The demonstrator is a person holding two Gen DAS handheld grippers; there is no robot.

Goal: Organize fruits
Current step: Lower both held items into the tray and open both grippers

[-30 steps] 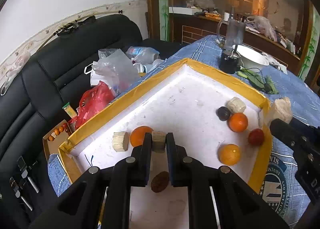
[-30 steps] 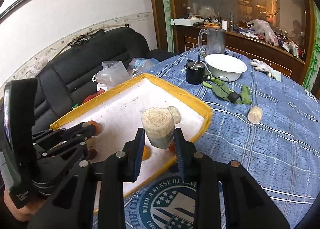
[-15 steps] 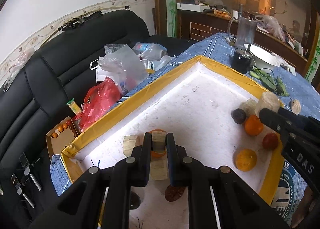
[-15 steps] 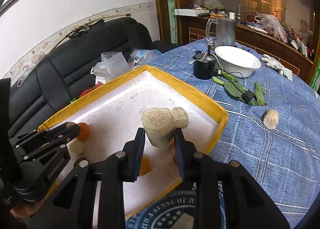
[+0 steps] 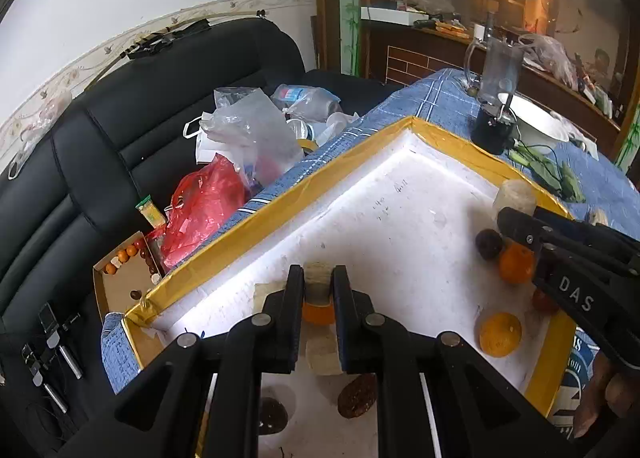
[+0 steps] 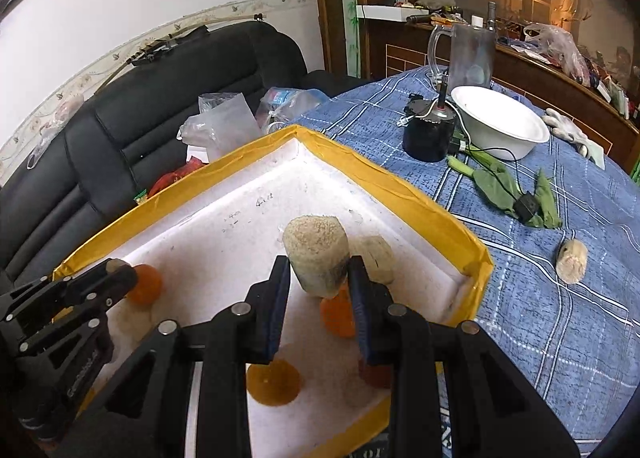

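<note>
A white foam tray with a yellow taped rim (image 5: 280,197) lies on the blue cloth table. My left gripper (image 5: 318,284) is shut on a small beige fruit chunk (image 5: 317,278) above an orange (image 5: 318,314) near the tray's left edge. My right gripper (image 6: 318,278) is shut on a larger beige cylindrical chunk (image 6: 316,254) above the tray's right side; it also shows in the left wrist view (image 5: 520,225). Oranges (image 5: 500,334) (image 5: 516,264), a dark plum (image 5: 489,244), a reddish fruit (image 5: 544,302) and beige chunks (image 6: 376,258) lie in the tray.
One beige chunk (image 6: 572,260) lies loose on the cloth right of the tray. A white bowl (image 6: 500,125), a black pot (image 6: 428,135), a glass jug (image 6: 468,57) and green leaves (image 6: 504,185) stand behind. A black sofa with plastic bags (image 5: 224,161) is at the left.
My right gripper has carried its large chunk from the tray's right rim inward over the tray. My left gripper, still holding its chunk, has moved back over the orange.
</note>
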